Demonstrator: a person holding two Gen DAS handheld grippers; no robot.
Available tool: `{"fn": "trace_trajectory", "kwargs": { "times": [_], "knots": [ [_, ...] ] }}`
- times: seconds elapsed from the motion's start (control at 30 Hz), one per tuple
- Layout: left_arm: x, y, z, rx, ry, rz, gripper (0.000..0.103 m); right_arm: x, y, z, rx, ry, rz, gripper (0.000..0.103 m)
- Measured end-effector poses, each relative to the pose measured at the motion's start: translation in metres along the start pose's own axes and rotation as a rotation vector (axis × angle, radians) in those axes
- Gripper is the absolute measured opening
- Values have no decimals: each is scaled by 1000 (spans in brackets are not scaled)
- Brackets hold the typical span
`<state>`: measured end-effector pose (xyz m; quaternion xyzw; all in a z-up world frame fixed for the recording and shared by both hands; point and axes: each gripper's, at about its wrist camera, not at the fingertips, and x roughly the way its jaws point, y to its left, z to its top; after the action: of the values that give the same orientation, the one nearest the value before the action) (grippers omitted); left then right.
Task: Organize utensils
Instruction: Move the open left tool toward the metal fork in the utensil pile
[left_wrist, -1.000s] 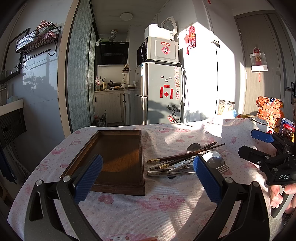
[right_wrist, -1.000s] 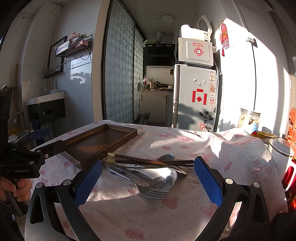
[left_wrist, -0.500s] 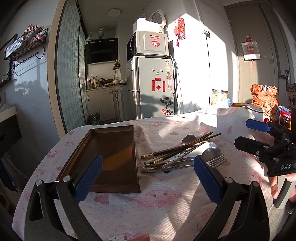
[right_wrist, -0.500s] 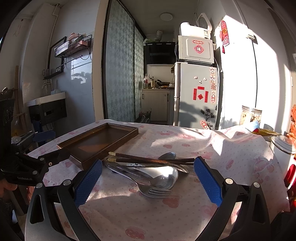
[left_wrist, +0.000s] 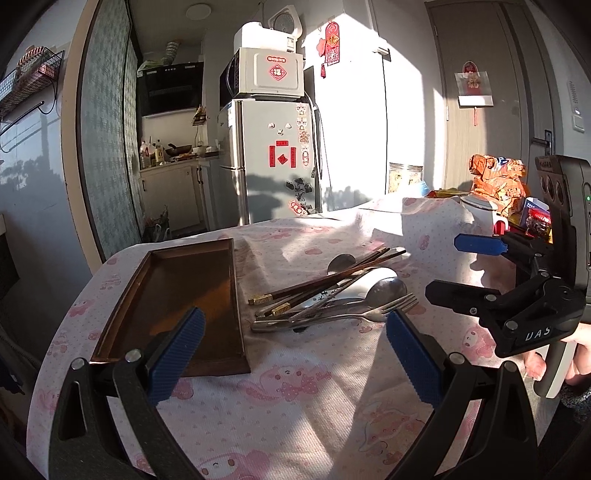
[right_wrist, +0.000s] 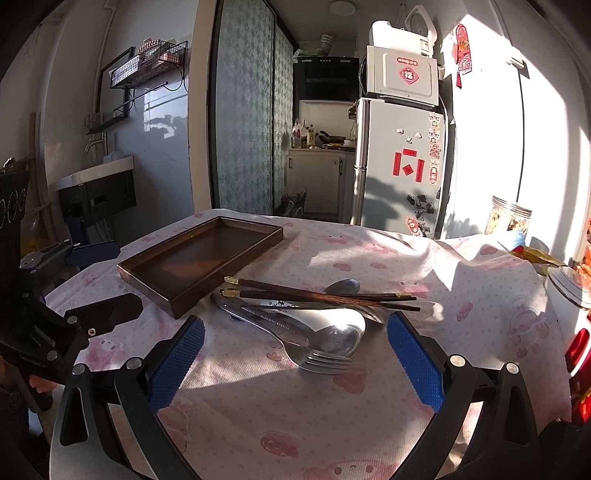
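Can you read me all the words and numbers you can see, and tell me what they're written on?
"DAS": white letters on the black body of the right gripper.
"福": red diamond sticker on the microwave, just readable.
Red stickers on the fridge: too small to read.
Red hanging charm on the wall: blurred.
White spoon handle: dark marks, unreadable.
Snack packets: unreadable.

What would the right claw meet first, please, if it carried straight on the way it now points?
Most likely the fork, whose tines lie nearest between the open right claw; depth is hard to judge.
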<state>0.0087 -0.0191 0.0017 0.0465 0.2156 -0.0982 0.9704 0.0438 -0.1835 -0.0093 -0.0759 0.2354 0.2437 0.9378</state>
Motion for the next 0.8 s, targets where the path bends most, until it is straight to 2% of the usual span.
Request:
{"fn": "trace_trajectory", "kwargs": {
  "times": [0.13,0.2,0.3,0.43,0.47,0.57,0.63,0.7,0.77,0.8],
  "knots": [
    [6,6,0,4,34,12,100,-4,-12,12,-2,85,41,100],
    [9,9,-1,10,51,21,100,-6,-21,16,-21,108,33,100],
    [13,11,-1,54,57,-20,100,-6,-42,25,1,114,40,99],
    [26,12,2,89,87,-70,100,7,-73,36,55,131,40,89],
    [31,11,3,102,96,-76,99,12,-80,39,79,143,54,83],
    [45,5,5,149,125,-97,79,34,-92,41,115,211,90,67],
    [56,-2,6,181,147,-117,77,52,-96,38,133,269,105,58],
    [66,-9,7,211,167,-133,67,65,-100,32,190,305,157,44],
    [76,-15,7,231,192,-159,56,72,-99,21,225,341,199,39],
    [80,-18,6,237,207,-181,55,75,-96,15,224,368,218,39]
  ]
}}
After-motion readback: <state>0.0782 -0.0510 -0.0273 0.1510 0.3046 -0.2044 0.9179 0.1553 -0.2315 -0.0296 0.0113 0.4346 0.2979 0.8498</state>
